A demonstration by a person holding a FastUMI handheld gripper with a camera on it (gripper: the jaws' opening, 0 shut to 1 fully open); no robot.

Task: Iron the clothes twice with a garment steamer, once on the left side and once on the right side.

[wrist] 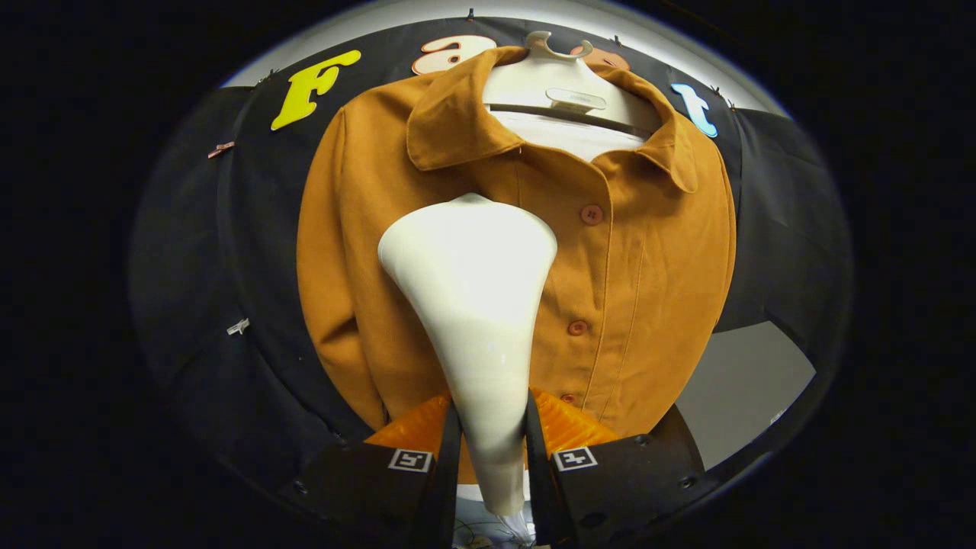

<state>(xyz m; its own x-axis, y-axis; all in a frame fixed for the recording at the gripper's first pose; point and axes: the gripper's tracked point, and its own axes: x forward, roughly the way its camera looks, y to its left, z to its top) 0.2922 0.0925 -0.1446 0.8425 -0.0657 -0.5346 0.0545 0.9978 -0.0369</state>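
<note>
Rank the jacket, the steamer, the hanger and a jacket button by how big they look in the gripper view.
1. Jacket, largest.
2. Steamer, gripped between the fingers; being so close to the camera swells it.
3. Hanger, partly hidden inside the collar, so its true size is unsure.
4. Button, smallest.

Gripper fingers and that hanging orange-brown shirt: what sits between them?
In the gripper view, the white cone-shaped garment steamer, clamped by the gripper, rises ahead against the orange-brown buttoned shirt.

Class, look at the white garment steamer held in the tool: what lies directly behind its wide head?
Behind the steamer, held by the tool, hangs the brown shirt on a white hanger. The steamer's head covers part of the shirt's front, so any contact cannot be seen.
</note>
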